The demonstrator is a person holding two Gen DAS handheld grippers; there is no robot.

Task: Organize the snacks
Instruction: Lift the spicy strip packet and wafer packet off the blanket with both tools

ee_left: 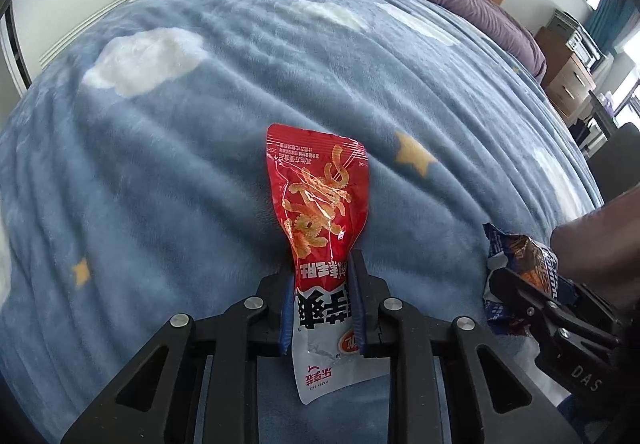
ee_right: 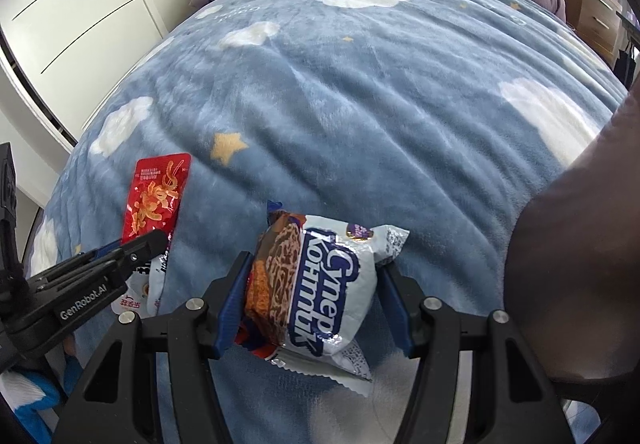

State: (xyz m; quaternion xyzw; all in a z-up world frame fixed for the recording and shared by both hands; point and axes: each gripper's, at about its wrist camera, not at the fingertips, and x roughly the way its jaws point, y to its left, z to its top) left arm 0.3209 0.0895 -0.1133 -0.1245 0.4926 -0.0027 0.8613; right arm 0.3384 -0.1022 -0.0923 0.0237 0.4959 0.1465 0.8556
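Left hand-held gripper (ee_left: 322, 276) clamped on red snack packet (ee_left: 320, 196); right hand-held gripper (ee_right: 316, 276) gripping blue-white wafer pack (ee_right: 332, 284). Both above the blue cloud-print blanket (ee_left: 200, 164) on the bed.

Two wrist fisheyes, close, angled steeply down across the blue blanket (ee_left: 200, 172), both sharing its starred middle

The red packet (ee_left: 320, 204) is glossy, crinkled plastic film. The blanket (ee_left: 200, 164) is soft, matt fleece. The wafer pack (ee_right: 332, 284) shines too.
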